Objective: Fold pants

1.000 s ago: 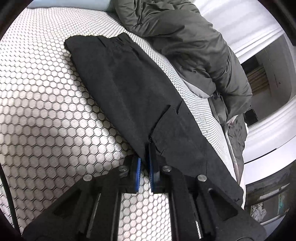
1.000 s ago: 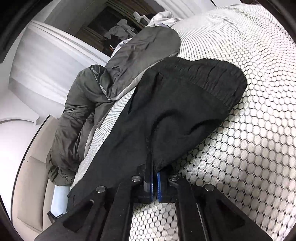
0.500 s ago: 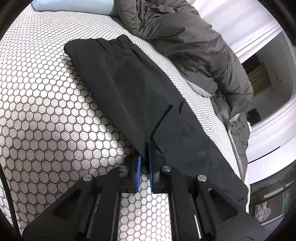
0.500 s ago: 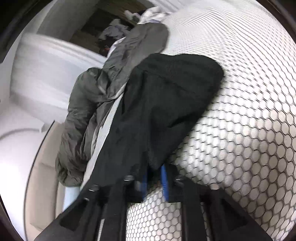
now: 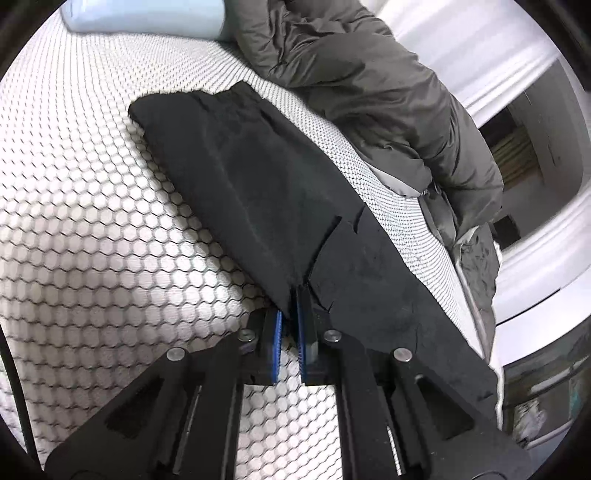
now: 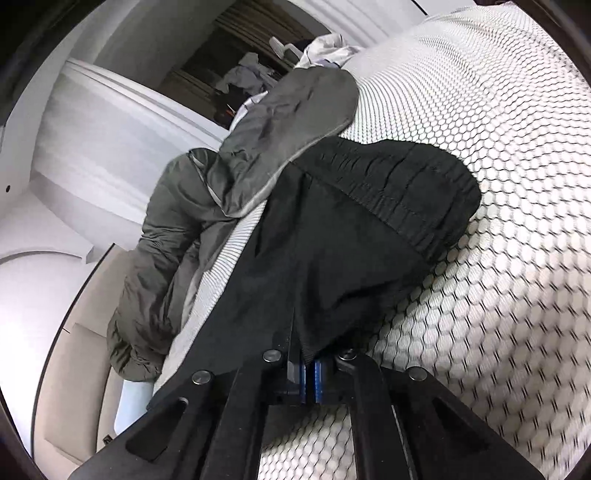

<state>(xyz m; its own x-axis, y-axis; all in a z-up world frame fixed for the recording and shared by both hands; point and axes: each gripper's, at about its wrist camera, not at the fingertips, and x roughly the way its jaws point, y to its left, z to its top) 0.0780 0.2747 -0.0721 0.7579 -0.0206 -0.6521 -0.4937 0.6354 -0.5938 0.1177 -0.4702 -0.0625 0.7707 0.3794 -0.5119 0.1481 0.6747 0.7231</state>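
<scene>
- Black pants (image 5: 266, 192) lie lengthwise on bed, on white mattress cover (image 5: 92, 221) w/ dark hexagon print; waistband end far from left cam, leg end near it.
- Left gripper (image 5: 290, 328): blue-padded fingers nearly together, narrow gap showing betw. pads lower down; edge of pants fabric sits betw. the tips. Grip appears pinched on cloth, though contact on both pads not fully visible.
- Left view: a fold/flap of pants lies over the leg section just right of the tips; fabric otherwise flat, few wrinkles.
- Right gripper (image 6: 309, 373): pads almost touching, closed on pants (image 6: 332, 258) edge; cloth bunches up directly above the tips.
- Right view: elastic gathered waistband (image 6: 399, 199) at far end, curled over on mattress cover (image 6: 498, 295).
- Grey-green quilted jacket (image 5: 388, 99) heaped along far side of bed, beside pants; in right view one part of jacket (image 6: 280, 133) overlaps pants corner nr waistband.
- Pale blue pillow (image 5: 147, 14) at top of left view, touching jacket.
- White moulded wall panel (image 6: 110, 140) beyond bed; dark opening w/ clothes behind it, detail too blurred to tell.
</scene>
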